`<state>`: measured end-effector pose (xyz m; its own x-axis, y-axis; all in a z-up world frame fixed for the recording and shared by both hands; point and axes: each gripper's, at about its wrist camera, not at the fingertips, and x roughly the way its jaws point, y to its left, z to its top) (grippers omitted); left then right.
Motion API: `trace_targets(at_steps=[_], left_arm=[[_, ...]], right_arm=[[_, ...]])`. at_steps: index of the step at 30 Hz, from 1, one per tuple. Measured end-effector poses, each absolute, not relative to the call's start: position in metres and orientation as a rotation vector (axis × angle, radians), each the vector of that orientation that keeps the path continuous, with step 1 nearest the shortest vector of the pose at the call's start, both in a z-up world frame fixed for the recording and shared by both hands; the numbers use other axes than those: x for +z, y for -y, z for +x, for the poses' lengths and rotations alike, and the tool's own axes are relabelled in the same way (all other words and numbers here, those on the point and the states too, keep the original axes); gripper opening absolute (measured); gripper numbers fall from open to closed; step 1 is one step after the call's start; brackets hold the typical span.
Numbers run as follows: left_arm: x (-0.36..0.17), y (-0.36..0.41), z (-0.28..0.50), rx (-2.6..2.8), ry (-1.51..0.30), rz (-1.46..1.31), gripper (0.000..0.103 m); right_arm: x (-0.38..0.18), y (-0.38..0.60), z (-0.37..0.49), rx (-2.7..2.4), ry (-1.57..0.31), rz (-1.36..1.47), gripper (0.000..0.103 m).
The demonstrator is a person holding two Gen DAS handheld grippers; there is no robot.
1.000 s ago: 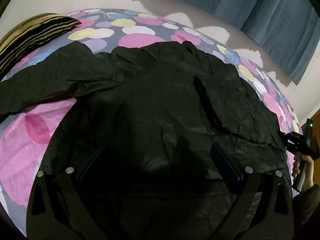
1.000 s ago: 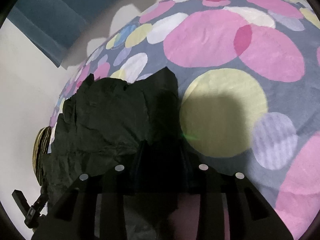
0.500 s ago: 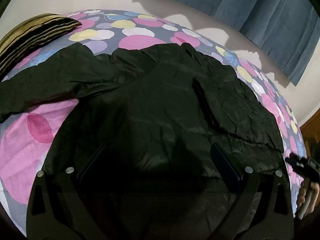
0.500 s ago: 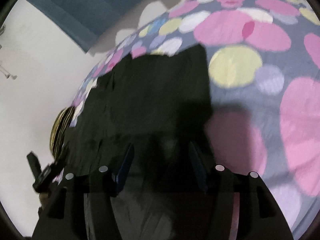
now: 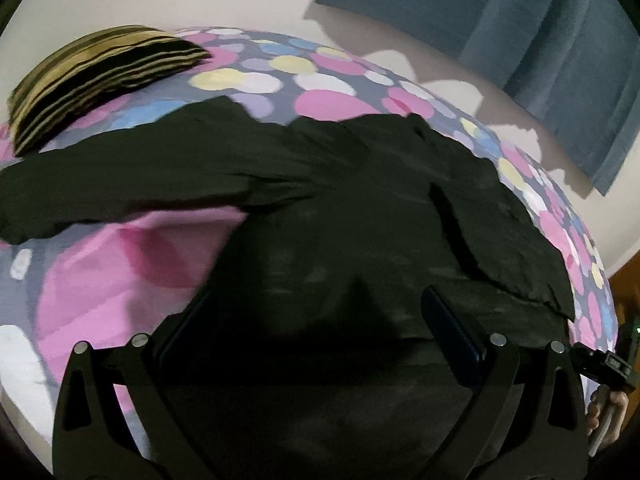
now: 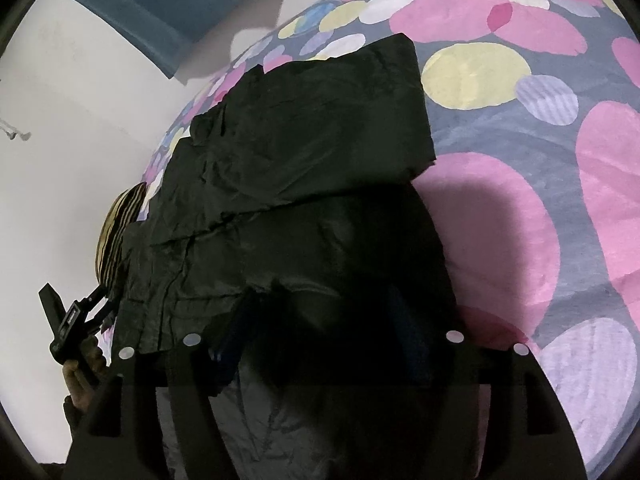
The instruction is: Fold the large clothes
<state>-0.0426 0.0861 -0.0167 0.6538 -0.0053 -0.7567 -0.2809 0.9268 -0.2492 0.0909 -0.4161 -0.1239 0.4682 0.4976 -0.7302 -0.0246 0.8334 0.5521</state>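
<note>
A large black jacket (image 5: 360,208) lies spread on the bed. One sleeve (image 5: 120,184) reaches out to the left in the left wrist view; the other sleeve (image 6: 320,120) lies folded across the body. My left gripper (image 5: 316,320) hovers open over the jacket's near part, with nothing pinched. My right gripper (image 6: 320,320) stands over the jacket's near edge with its jaws opening; dark cloth lies below and between the fingers (image 6: 236,328), but the pads do not press on it. Each gripper also shows in the other's view, held in a hand: right gripper (image 5: 592,358), left gripper (image 6: 100,300).
The bed's blanket (image 6: 520,200) is grey with pink, yellow and lilac dots. A striped yellow and black pillow (image 5: 100,76) lies at the bed's far end by a pale wall. A blue curtain (image 5: 520,28) hangs behind. Brown wooden furniture (image 5: 628,280) stands beside the bed.
My right gripper, shut on the sleeve a second ago, carried it across onto the jacket's body and has spread its jaws, letting the cloth go. My left gripper shifted a little over the jacket.
</note>
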Motion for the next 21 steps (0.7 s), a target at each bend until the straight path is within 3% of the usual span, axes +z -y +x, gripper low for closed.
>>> trace_targets(at_steps=[15, 21], left_arm=[[-0.048, -0.257, -0.110, 0.420, -0.821, -0.571, 0.101], [-0.050, -0.317, -0.138, 0.434, -0.700, -0.713, 0.101]], right_arm=[[-0.122, 0.408, 0.090, 0.333, -1.030, 0.467, 0.075], [-0.121, 0.403, 0.090, 0.321, -1.025, 0.444, 0.078]])
